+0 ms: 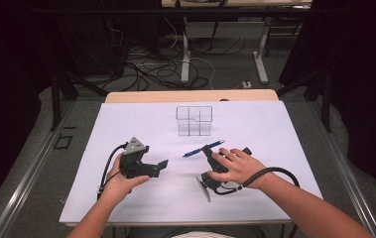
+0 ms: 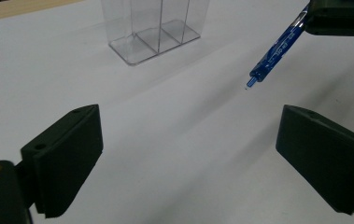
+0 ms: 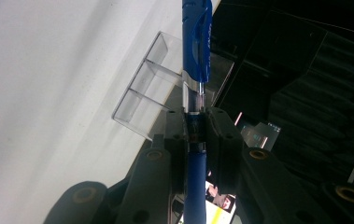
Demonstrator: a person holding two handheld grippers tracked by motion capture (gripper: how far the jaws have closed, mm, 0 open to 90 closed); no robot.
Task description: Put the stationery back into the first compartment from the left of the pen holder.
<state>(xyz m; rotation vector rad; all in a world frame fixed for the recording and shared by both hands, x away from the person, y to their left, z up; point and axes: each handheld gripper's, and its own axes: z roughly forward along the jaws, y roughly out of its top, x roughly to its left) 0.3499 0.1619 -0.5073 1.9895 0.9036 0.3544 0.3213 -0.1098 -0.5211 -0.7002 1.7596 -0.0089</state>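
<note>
On the white worktop (image 1: 126,208), the clear plastic compartmented organiser (image 1: 194,120) stands empty. Near it, the right gripper (image 1: 206,148) has its fingers clamped on the blue ballpoint pen (image 1: 203,148), picked up but not yet placed; the left gripper (image 1: 163,165) has wide, empty fingers.

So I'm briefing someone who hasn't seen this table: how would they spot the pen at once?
Start at the white table; near its far edge stands a clear divided holder. Just nearer than it, the right gripper is shut on the pen, held clear of the tabletop. It is the one blue, slender thing there.
</note>
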